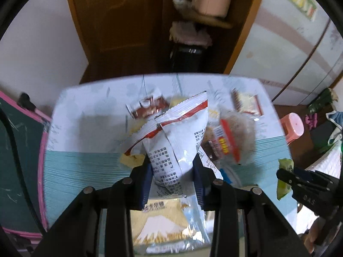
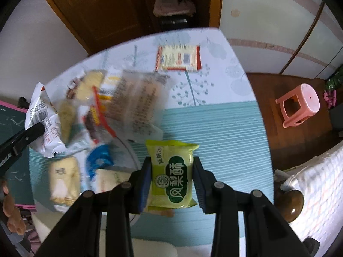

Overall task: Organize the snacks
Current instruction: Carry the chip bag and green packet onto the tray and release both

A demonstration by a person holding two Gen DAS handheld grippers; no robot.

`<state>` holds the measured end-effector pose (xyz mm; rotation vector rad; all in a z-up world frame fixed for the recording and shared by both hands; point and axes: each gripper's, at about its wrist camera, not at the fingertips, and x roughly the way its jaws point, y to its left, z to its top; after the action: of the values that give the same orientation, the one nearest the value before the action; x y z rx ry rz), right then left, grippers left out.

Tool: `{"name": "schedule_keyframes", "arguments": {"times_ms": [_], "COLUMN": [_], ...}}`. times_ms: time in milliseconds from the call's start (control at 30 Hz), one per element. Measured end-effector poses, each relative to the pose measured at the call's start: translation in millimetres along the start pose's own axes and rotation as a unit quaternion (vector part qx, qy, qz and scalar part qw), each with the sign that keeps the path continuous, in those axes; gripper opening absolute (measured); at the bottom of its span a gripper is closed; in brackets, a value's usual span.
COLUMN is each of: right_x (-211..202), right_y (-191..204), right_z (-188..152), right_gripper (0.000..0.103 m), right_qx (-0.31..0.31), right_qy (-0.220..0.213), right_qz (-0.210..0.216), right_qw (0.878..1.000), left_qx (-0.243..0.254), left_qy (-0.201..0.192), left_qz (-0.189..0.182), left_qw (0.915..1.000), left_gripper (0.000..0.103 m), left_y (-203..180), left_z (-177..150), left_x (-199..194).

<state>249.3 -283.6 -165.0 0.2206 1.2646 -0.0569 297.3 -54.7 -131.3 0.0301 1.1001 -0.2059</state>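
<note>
Blue-padded black left tool gripped a white crinkled snack packet with a red stripe, holding it raised above the teal-striped tabletop. Below it, at 6 o'clock, lay a clear-wrapped yellow packet printed with a white mountain. Beyond it, at 1 o'clock, a blurred heap of mixed snack wrappers sat on the tabletop. The right tool clamped a lime-green square pastry packet between its pads, lifted clear of the tabletop. A red-edged flat packet lay apart at 12 o'clock.
</note>
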Motion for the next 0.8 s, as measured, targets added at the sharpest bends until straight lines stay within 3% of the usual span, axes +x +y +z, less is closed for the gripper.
{"name": "schedule_keyframes", "arguments": {"times_ms": [233,467,800], "right_x": [-83.4,-167.0,-232.8], "right_y": [13.7,38.9,57.3], "right_z": [-21.7,-76.9,-150.5], "right_gripper": [0.036,0.037,0.037], "right_qx": [-0.023,-0.054,-0.068], "right_qy": [-0.068,-0.13,-0.201], "right_qz": [0.033,0.071,0.121], "right_qw": [0.997,0.987,0.97], "left_qx": [0.047,0.058,0.058], "left_qy": [-0.061,-0.113,-0.171], "left_qz": [-0.008,-0.004,0.002], "left_qw": [0.997,0.9919,0.9837], "left_gripper": [0.033,0.033,0.034], "left_y": [-16.8,-17.0,-20.3], "left_z": [-26.6,-69.6,-132.6], "left_x": [-102.0,-185.3,-248.9]}}
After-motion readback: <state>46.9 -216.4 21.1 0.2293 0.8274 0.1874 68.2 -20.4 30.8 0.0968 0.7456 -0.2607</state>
